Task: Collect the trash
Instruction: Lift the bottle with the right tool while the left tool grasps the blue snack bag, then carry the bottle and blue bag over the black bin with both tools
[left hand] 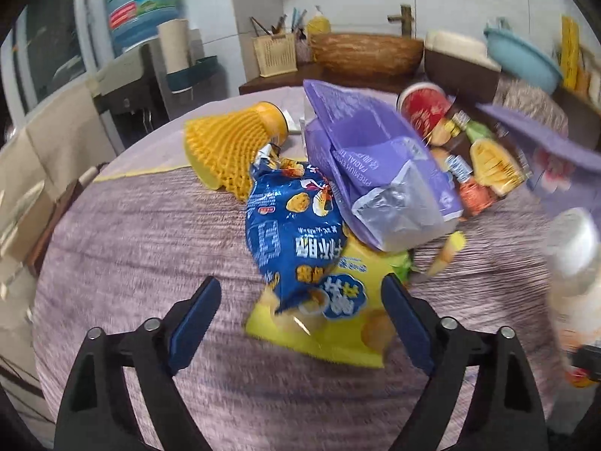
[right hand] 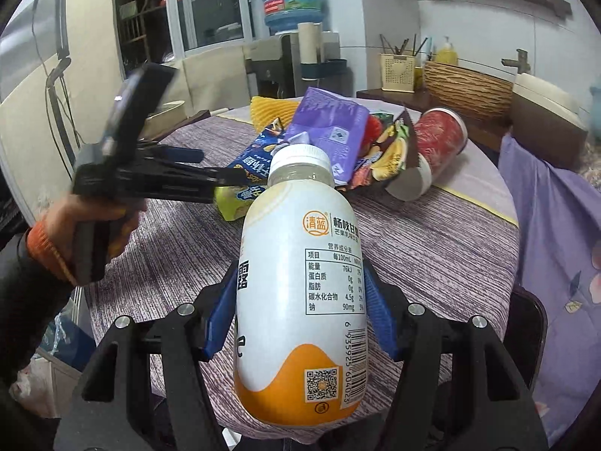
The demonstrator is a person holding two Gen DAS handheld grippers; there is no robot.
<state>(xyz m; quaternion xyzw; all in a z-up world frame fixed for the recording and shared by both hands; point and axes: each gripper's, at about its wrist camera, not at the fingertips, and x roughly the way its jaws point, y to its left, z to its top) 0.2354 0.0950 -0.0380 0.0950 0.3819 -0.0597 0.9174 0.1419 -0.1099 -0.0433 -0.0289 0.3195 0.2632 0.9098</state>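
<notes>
A pile of trash lies on the round table (left hand: 124, 263): a blue snack bag (left hand: 293, 221) on a yellow snack bag (left hand: 338, 330), a purple tissue pack (left hand: 375, 173), a yellow foam net (left hand: 225, 146), a red paper cup (left hand: 424, 105) and a dark snack wrapper (left hand: 484, 161). My left gripper (left hand: 300, 289) is open, its fingers either side of the blue and yellow bags' near ends. It also shows in the right wrist view (right hand: 225, 173). My right gripper (right hand: 300, 285) is shut on a white and orange drink bottle (right hand: 300, 300), held above the table's near edge.
A wicker basket (left hand: 368, 52), a cream utensil holder (left hand: 274, 52) and a brown pot (left hand: 462, 64) stand on a counter behind the table. A water dispenser (right hand: 293, 18) is at the back. A purple floral cloth (right hand: 556, 263) hangs at the right.
</notes>
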